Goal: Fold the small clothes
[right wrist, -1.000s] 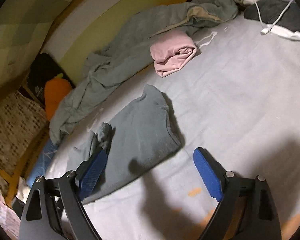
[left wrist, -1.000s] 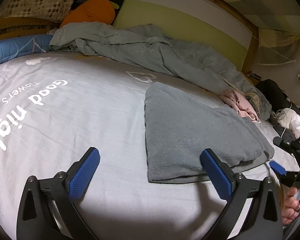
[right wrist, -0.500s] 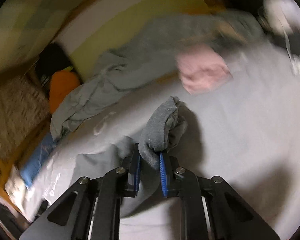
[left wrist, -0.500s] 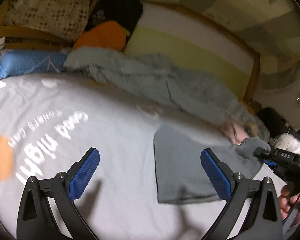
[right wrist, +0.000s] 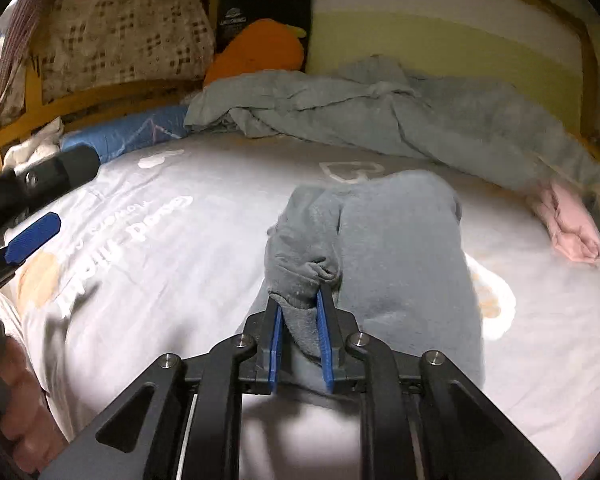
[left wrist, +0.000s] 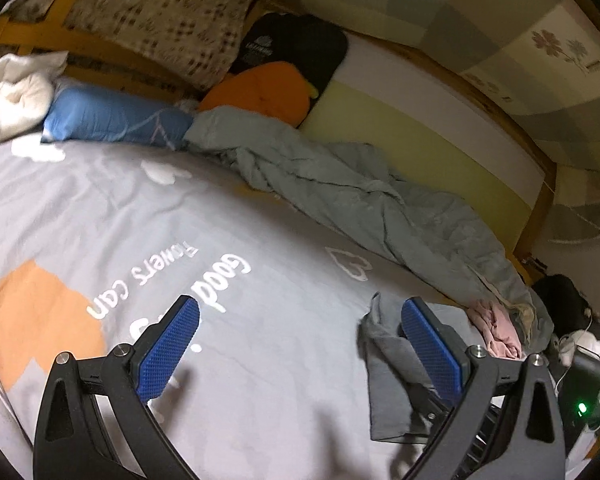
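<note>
Grey garment (right wrist: 400,240) edge clamped in right gripper (right wrist: 299,334); left gripper (left wrist: 296,344) spread wide, empty.

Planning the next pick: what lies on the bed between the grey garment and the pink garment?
Only bare printed bedsheet separates the grey garment from the pink garment, seen in the right wrist view.

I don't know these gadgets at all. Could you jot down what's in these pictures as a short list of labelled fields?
Place: bed with a grey printed sheet
Garment in work: grey cloth, bunched edge lifted
Right hand-held gripper: shut on the grey cloth
Left hand-held gripper: open, holding nothing
Waiting nearby: pink garment, crumpled by the grey-green blanket
At the head end: blue pillow, orange cushion
</note>
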`<state>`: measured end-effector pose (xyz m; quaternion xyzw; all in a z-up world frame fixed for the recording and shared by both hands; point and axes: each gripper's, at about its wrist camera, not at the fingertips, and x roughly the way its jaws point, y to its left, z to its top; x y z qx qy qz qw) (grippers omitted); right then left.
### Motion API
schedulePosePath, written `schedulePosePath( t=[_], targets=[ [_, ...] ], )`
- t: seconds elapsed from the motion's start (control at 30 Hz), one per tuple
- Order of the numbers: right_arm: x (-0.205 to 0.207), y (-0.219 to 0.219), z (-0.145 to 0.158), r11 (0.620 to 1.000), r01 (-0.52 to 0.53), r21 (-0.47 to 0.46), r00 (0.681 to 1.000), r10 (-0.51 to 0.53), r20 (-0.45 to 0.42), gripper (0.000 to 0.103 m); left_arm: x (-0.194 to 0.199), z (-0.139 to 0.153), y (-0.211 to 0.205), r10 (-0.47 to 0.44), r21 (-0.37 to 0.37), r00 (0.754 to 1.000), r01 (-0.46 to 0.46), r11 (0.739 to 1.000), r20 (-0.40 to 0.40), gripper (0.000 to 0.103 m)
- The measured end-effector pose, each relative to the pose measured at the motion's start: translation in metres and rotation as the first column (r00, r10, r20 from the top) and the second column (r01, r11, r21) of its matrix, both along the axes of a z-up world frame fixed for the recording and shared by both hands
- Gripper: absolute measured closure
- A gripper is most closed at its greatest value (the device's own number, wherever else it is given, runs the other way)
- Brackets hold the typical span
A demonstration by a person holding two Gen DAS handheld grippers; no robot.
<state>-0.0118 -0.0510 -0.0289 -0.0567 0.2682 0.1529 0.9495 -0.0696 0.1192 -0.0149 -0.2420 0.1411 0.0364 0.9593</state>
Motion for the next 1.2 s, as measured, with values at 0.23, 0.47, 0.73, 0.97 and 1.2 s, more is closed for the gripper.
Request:
schedulePosePath(
  t=[0.23, 0.47, 0.73, 0.97, 1.2],
  targets=[
    [-0.015, -0.002, 0.004, 0.999, -0.002, -0.034, 0.999, 0.004, 0.040, 0.080, 0.007, -0.004, -0.006, -0.033, -0.003, 0.999, 0.032, 0.999, -0.024, 0.003],
    [-0.058, -0.015, 0.015, 0.997, -0.073, 0.012, 0.994, 0.072, 0.077, 0.042, 0.008, -0.004, -0.015, -0.065, 0.012, 0.997, 0.065, 0.998, -0.030, 0.003],
    [-0.060, -0.071, 0.042, 0.982, 0.160, 0.103, 0.972, -0.175, 0.157, 0.069, 0.028, 0.007, -0.049, -0.332, -0.037, 0.943, 0.331, 0.943, -0.030, 0.014],
    [-0.018, -0.104, 0.039, 0.963, 0.160, 0.219, 0.985, -0.172, 0.034, 0.091, 0.071, -0.002, -0.075, -0.489, -0.206, 0.871, 0.470, 0.858, -0.049, 0.061],
    [-0.016, -0.100, 0.023, 0.969, 0.122, 0.215, 0.992, -0.126, 0.004, 0.091, 0.070, -0.020, -0.078, -0.482, -0.212, 0.872, 0.457, 0.864, -0.086, 0.096]
  ],
)
